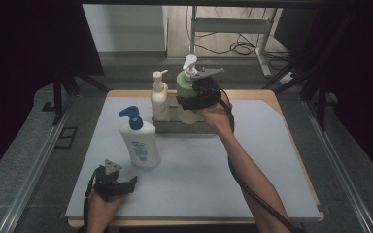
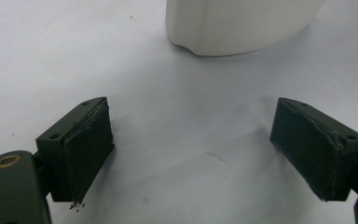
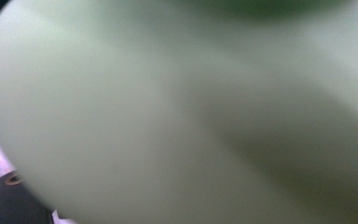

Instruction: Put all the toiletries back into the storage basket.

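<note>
Right tool (image 1: 194,99) is at the green pump bottle (image 1: 187,92), gripping its body from the side; the bottle sits at the right end of a grey tray (image 1: 175,127), white pump head above the tool. In the right gripper view the green bottle (image 3: 177,116) is pressed right up against the camera, blurred, so the jaws are hidden and the exact jaw gap can't be read there. From the high view the tool looks clamped on the bottle.

Just left of the right tool, in the same tray, stands a cream pump bottle (image 1: 159,99), upright.

Left tool (image 1: 121,187) rests low on the desk (image 1: 199,194) near the front edge, well apart from the right tool. Jaws wide, nothing between them. In the left gripper view the tool (image 2: 191,149) points at the base of a white bottle (image 2: 237,23), just ahead, not touching. That is the white bottle with the blue pump (image 1: 138,141), upright on the desk outside the tray.
</note>
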Available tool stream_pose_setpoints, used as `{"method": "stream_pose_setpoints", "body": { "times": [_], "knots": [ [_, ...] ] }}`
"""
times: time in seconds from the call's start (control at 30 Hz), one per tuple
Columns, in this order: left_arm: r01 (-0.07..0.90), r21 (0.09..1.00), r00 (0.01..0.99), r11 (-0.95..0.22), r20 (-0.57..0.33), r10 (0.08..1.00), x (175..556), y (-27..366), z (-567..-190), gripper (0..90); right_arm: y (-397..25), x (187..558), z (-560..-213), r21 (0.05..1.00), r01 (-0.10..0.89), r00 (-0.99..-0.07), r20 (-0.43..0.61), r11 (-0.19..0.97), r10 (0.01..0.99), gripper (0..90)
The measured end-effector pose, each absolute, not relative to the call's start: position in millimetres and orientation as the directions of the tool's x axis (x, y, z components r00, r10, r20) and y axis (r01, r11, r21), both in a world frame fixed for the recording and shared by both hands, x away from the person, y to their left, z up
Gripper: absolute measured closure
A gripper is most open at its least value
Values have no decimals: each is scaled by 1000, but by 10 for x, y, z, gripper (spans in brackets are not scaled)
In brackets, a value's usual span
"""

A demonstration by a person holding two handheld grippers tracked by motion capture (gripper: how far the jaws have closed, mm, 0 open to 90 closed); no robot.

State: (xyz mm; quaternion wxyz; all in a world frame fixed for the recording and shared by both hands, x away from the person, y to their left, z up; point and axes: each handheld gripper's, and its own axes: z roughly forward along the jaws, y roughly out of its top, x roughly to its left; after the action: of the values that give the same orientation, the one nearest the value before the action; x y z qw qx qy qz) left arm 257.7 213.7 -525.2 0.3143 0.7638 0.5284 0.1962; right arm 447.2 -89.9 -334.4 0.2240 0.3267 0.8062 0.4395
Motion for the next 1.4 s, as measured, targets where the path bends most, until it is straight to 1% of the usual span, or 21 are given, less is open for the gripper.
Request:
{"method": "stream_pose_setpoints", "body": {
  "times": [0.47,0.7,1.1,1.4],
  "knots": [
    [685,686,364,-243,-34,931,2578,2137,-5251,122,-860,4683,-3403,849,348,-653,-86,399,752,119],
    [685,686,364,-244,-33,931,2578,2137,-5250,122,-798,4772,-3469,843,350,-650,-96,409,754,119],
    [687,685,363,-243,-34,931,2576,2137,-5250,123,-736,4898,-3643,831,378,-646,-81,409,759,119],
    [686,686,364,-243,-34,931,2576,2137,-5251,122,-722,4922,-3760,808,402,-657,-73,431,750,119]
  ]
}}
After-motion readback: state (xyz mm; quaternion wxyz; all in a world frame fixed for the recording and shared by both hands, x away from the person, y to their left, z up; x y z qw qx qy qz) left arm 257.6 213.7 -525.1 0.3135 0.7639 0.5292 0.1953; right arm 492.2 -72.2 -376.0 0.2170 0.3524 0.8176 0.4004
